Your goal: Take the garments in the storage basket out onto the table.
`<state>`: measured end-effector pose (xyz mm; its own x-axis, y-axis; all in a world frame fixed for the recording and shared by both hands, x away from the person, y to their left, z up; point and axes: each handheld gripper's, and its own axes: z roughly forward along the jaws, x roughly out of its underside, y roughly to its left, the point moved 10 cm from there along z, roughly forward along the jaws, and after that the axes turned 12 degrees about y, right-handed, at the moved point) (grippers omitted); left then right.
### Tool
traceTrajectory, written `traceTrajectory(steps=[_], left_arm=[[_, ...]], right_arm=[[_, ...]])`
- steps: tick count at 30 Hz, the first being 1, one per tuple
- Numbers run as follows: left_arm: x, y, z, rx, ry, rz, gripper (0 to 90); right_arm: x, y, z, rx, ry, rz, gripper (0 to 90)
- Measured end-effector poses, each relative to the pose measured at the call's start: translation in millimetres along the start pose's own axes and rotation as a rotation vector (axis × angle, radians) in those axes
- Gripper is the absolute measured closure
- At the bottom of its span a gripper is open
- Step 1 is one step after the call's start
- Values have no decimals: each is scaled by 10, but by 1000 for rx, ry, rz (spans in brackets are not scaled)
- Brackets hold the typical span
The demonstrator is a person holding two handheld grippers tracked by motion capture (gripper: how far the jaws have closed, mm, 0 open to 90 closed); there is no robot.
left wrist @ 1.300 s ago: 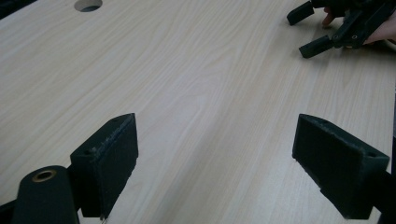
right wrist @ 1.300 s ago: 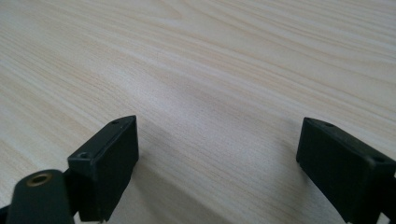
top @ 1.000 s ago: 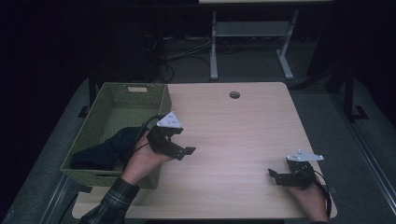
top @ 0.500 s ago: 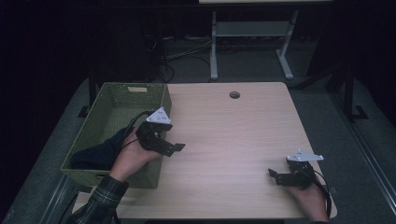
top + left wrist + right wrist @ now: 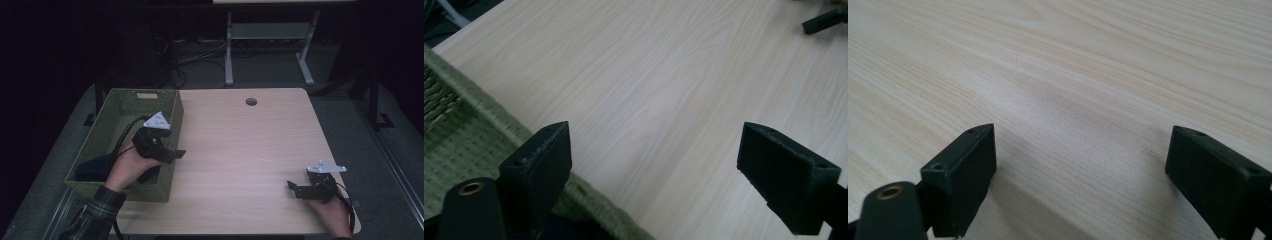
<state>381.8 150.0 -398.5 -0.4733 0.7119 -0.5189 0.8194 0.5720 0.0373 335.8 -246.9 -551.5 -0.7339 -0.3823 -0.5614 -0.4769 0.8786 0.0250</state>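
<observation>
A green woven basket stands on the left part of the light wood table, with a dark cloth lying in its near end. My left gripper hovers over the basket's right rim, jaws wide apart and nothing between them, pointing out over the tabletop. My right gripper rests low at the table's near right corner, open and empty, above bare wood. In the left gripper view, the right gripper's jaw tip shows far off at the top right.
A round cable hole sits near the table's far edge. Beyond the table a white metal stand and cables lie on the dark floor. A person's plaid sleeve comes in at the bottom left.
My left gripper has moved back and to the left, from over the table beside the basket to above the basket's right rim. The right gripper has stayed put.
</observation>
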Motion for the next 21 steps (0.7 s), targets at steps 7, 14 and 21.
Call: traceTrajectory(steps=[7, 14, 21], left_arm=[[76, 149, -100, -29, -5, -30, 140], [204, 301, -204, -60, -10, -67, 140], [321, 415, -294, -89, 0, -88, 139]], right_arm=[[0, 1, 0, 0, 0, 1, 126], [0, 0, 0, 0, 0, 0, 126], [0, 2, -1, -1, 0, 2, 126]])
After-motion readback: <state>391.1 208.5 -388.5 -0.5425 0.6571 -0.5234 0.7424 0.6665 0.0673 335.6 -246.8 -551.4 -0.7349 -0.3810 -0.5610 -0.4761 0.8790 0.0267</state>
